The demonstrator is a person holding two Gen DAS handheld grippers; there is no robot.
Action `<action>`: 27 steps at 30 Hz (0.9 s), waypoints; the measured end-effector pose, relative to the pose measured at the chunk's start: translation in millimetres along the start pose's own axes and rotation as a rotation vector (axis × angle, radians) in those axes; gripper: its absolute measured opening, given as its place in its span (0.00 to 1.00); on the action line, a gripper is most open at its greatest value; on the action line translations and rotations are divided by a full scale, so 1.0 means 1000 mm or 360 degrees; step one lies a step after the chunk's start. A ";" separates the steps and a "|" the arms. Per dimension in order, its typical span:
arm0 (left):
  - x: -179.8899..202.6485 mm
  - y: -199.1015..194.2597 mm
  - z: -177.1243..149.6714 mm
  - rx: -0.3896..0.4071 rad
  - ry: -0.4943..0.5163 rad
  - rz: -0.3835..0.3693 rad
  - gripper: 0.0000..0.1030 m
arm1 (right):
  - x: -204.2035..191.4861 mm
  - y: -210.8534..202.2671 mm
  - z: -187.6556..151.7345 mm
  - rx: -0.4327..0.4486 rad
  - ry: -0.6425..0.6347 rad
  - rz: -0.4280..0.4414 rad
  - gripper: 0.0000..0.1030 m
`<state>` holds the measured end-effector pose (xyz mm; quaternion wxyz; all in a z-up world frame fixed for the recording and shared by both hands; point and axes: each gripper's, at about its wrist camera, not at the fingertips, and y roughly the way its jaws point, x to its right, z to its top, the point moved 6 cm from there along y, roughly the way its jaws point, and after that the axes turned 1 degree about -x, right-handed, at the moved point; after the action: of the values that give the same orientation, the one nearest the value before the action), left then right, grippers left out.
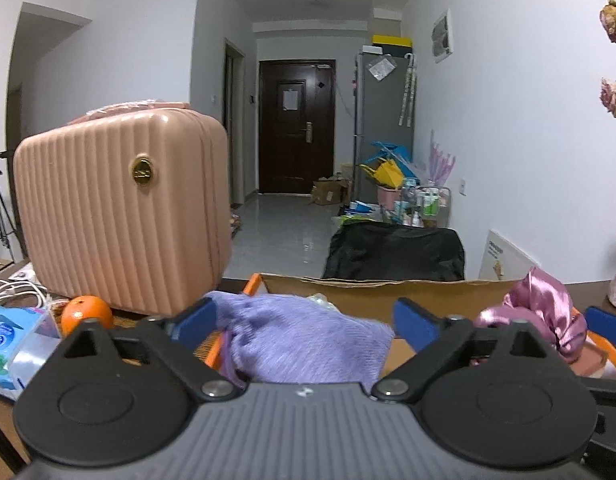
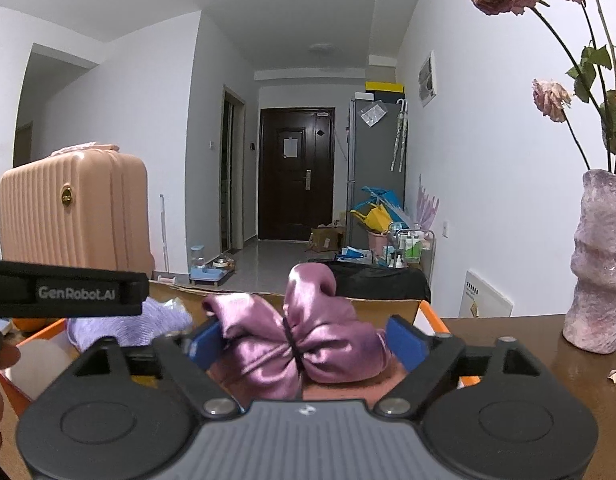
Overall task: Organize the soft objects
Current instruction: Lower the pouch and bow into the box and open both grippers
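A fuzzy lilac cloth (image 1: 308, 340) lies between the blue pads (image 1: 197, 320) of my left gripper (image 1: 305, 322), over a cardboard box with orange rims (image 1: 368, 286). The jaws stand wide, so the gripper is open. In the right wrist view a shiny pink satin bow (image 2: 295, 340) sits between the spread fingers of my right gripper (image 2: 305, 340), which is open too. The bow rests in the same box (image 2: 388, 306), to the right of the lilac cloth (image 2: 127, 324). From the left wrist view the bow (image 1: 540, 308) shows at the right.
A ribbed pink suitcase (image 1: 119, 208) stands at the left on the brown table (image 2: 508, 332). An orange (image 1: 87, 314) and a pack of wipes (image 1: 11, 340) lie in front of it. A mauve vase (image 2: 600, 260) with dried roses stands at the right. A black housing marked GenRobot.AI (image 2: 67, 294) crosses the left edge.
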<state>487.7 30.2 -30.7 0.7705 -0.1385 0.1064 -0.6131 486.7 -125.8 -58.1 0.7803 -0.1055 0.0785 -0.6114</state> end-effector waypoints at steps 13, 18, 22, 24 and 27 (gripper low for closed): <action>-0.011 0.006 0.001 -0.0026 -0.0042 0.0050 1.00 | 0.005 -0.002 0.004 0.0037 0.0010 -0.0013 1.00; -0.012 0.005 0.001 -0.0028 -0.0048 0.0062 1.00 | 0.006 -0.004 0.004 0.0051 0.0026 -0.0006 1.00; -0.014 0.004 0.001 -0.0031 -0.0062 0.0070 1.00 | 0.007 -0.008 0.005 0.0073 0.0033 0.0004 1.00; -0.015 0.002 0.000 -0.0028 -0.0064 0.0074 1.00 | 0.007 -0.011 0.005 0.0080 0.0032 0.0001 1.00; -0.017 -0.001 0.000 -0.0029 -0.0067 0.0079 1.00 | 0.008 -0.015 0.004 0.0085 0.0043 0.0005 1.00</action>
<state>483.3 46.1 -30.8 0.7861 -0.1557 0.0993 -0.5898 475.2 -137.1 -50.1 0.7826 -0.0762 0.0728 -0.6135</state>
